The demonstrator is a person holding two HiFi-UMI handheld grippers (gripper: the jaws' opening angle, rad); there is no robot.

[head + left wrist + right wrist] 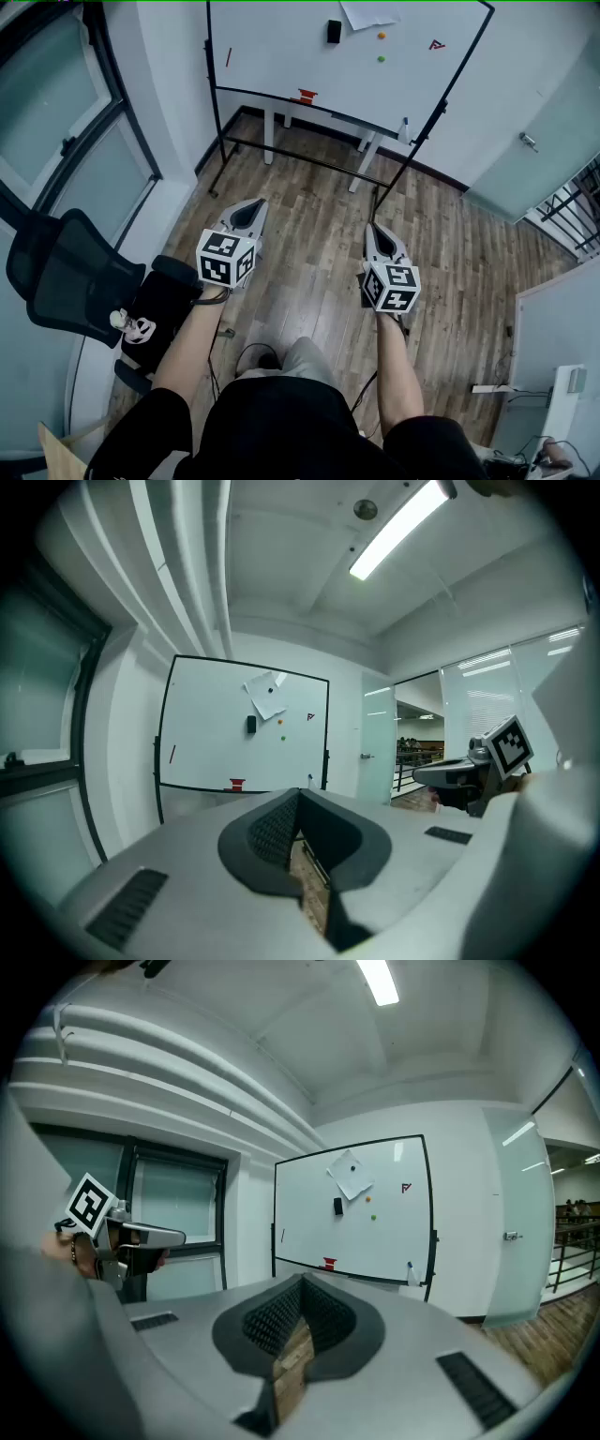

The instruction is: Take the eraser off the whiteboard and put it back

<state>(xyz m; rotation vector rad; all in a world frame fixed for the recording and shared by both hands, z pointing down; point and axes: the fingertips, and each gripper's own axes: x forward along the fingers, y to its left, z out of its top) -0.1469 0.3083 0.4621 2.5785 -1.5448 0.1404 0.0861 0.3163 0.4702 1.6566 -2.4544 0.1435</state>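
Note:
The black eraser (334, 31) clings to the whiteboard (281, 56) at the far end of the room, just left of a pinned sheet of paper (367, 13). It also shows as a small dark block in the left gripper view (251, 725) and in the right gripper view (337, 1206). My left gripper (251, 208) and right gripper (375, 230) hang side by side over the wooden floor, well short of the board. Both point at it. Each has its jaws closed together with nothing between them, as seen on the left gripper (298, 794) and the right gripper (302, 1281).
On the board's tray rest a red object (307, 95) and a marker (405, 127). An orange magnet (382, 36) and a green magnet (381, 58) stick to the board. A black office chair (66, 277) stands at the left by the window. A glass door (553, 141) is at the right.

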